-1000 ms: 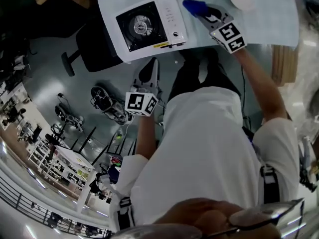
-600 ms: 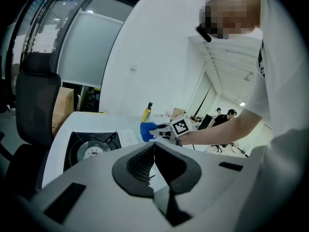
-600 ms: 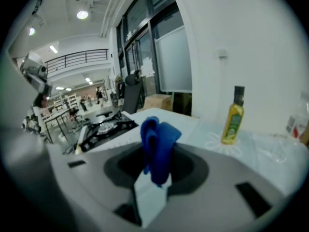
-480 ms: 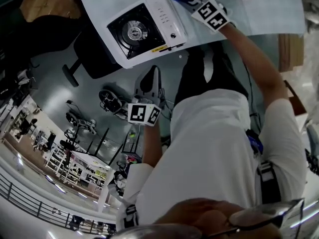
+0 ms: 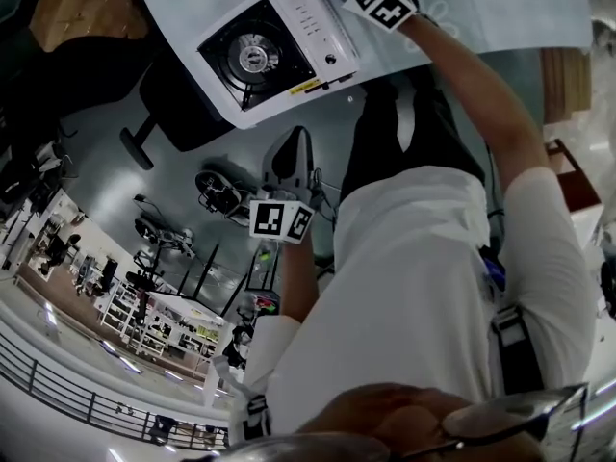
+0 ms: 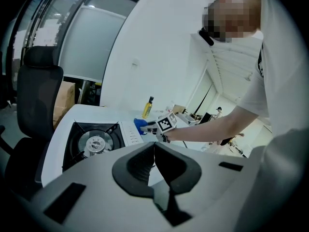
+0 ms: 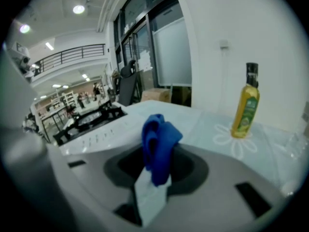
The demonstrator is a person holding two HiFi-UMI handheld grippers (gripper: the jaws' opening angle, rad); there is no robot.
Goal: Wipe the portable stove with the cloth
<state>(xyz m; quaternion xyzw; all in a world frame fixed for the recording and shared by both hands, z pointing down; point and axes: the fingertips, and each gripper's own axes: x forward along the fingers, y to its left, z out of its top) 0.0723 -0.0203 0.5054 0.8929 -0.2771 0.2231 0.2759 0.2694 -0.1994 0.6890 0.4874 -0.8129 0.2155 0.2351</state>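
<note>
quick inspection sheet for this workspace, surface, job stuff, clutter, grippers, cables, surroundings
surface: table under a pale cover with a flower print
job's things: stove at the table's corner; blue cloth beside its control panel
clutter: oil bottle upright on the table
grippers: left gripper shut and empty, held off the table; right gripper shut on the cloth
cables: nothing seen
surroundings: black chair beside the table, cardboard box behind it

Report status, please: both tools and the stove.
Left tool shut, empty. Right tool shut on blue cloth, beside portable stove. Nothing between them.
</note>
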